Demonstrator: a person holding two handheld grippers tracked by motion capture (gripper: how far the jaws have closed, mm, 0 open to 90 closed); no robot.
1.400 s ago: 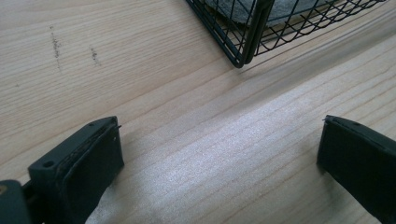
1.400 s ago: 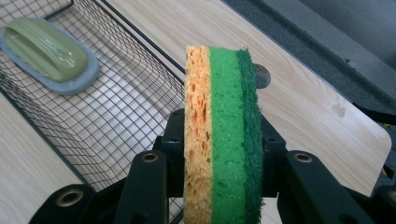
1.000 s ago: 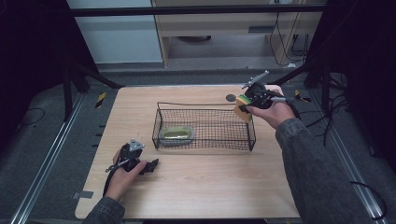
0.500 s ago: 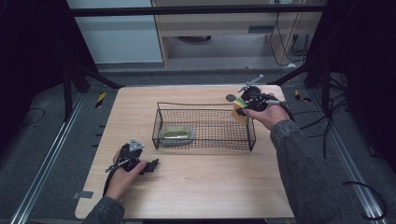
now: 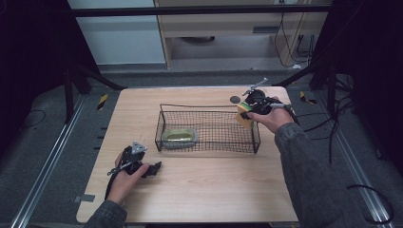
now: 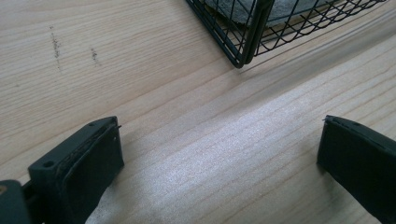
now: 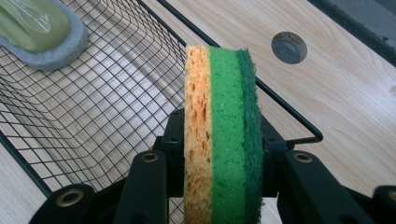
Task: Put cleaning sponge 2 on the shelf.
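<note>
While the right gripper [image 5: 248, 110] clamps a sponge [image 7: 222, 135] over the basket's [image 5: 208, 145] 3 o'clock rim; left gripper [image 5: 153, 169] at 7 o'clock, jaws wide apart, tabletop [image 6: 154, 70] beneath

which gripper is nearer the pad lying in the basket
Left. The left gripper rests open on the table just outside the basket's near corner, close to the pad. The right gripper, holding a sponge, is at the basket's far end.

- Left gripper [image 5: 151, 169]: black body, grey three-cornered plate on top, broad flat black jaws.
- Right gripper [image 7: 219, 154]: black linkage arms with brass-coloured pivot screws.
- Grey sleeves [image 5: 304, 175] on both forearms.
</note>
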